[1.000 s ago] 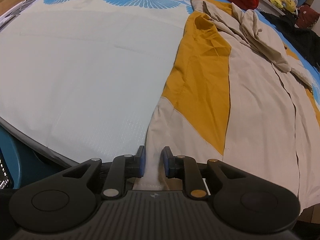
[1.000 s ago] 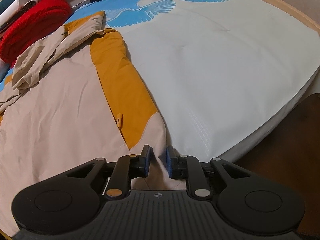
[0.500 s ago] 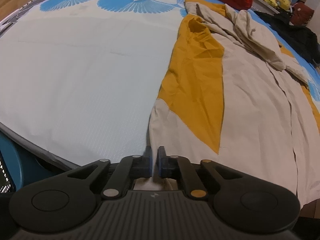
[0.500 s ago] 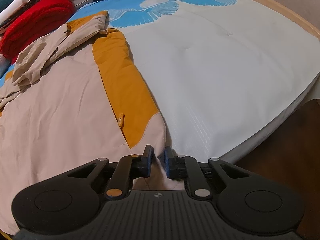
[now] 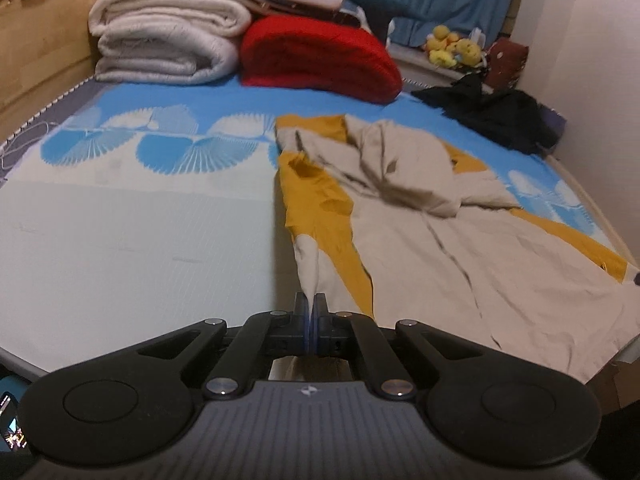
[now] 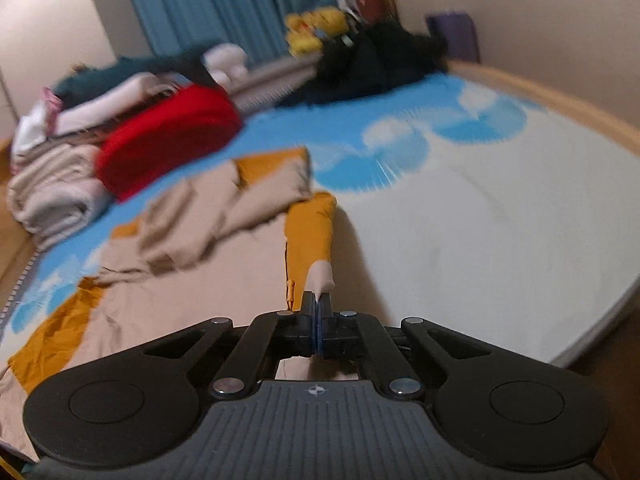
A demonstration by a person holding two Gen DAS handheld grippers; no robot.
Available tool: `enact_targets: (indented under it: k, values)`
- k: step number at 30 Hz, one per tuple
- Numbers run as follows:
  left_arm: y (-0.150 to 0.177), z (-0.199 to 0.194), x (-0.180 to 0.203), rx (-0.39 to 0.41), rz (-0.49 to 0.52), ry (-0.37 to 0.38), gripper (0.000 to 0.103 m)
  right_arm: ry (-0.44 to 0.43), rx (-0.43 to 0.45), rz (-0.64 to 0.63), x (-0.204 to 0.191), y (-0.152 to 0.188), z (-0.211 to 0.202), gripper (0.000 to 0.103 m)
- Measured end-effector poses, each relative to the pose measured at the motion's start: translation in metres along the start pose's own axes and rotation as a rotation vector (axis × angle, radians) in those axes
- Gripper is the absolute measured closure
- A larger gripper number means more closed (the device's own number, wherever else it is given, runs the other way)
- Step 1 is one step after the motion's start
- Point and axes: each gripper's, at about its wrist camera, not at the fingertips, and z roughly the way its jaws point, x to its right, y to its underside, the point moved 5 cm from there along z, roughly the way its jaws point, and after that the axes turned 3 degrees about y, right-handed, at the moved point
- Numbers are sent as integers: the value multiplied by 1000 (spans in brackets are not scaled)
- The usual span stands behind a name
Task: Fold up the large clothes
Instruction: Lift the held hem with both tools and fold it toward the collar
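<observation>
A large beige and mustard jacket (image 5: 460, 248) lies spread on the bed, its hood bunched at the far end. My left gripper (image 5: 311, 300) is shut on the jacket's near left hem corner, which rises taut from the bed to the pads. In the right wrist view the same jacket (image 6: 192, 280) fills the left half. My right gripper (image 6: 318, 300) is shut on its near right hem corner, a beige tip under a mustard strip, lifted off the mattress.
The bed sheet (image 5: 120, 240) is pale with blue fan prints. Folded white quilts (image 5: 168, 40) and a red blanket (image 5: 320, 60) are stacked at the head. A black garment (image 5: 492, 116) and yellow plush toys (image 5: 452, 48) sit at the far right, by the wall.
Both grippers closed on the jacket's near hem corners and rose, pulling the corners up off the bed. Both views tipped up, bringing the head of the bed into sight.
</observation>
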Motion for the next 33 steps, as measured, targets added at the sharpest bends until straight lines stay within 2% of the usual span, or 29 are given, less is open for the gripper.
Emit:
enact_targets:
  k: [6,8,14,17,19,21,22,26,29,33]
  values:
    - [-10,-46,9,46,-9,40,102,-49,108,-45,-16,-26,-53,103]
    - [-10,-71,8,65,-13,58,102,-64,144,-57,-18,-30,-76,103]
    - [-17,-162,-22,134,-87,122,102,-137,261,-46,-14,-34,-164,103]
    - [-23,-179,-39,141,-142,135,103,-156,316,-25,-7,-36,-191,103]
    - [-31,-166,-50,120,-188,156,102,-150,324,11,0,-41,-190,103]
    - [-43,-134,-55,94,-193,143,102,-147,321,49,8,-50,-171,103]
    - [-50,-114,-56,84,-188,142,102,-116,338,51,10,-55,-159,103]
    - [-84,2,-63,21,-281,194,103,-69,313,139,21,-93,-77,103]
    - [-103,88,-59,-65,-261,147,103,-32,270,127,13,-112,-6,103]
    - [-123,148,-60,-72,-274,164,103,-38,218,184,9,-106,35,103]
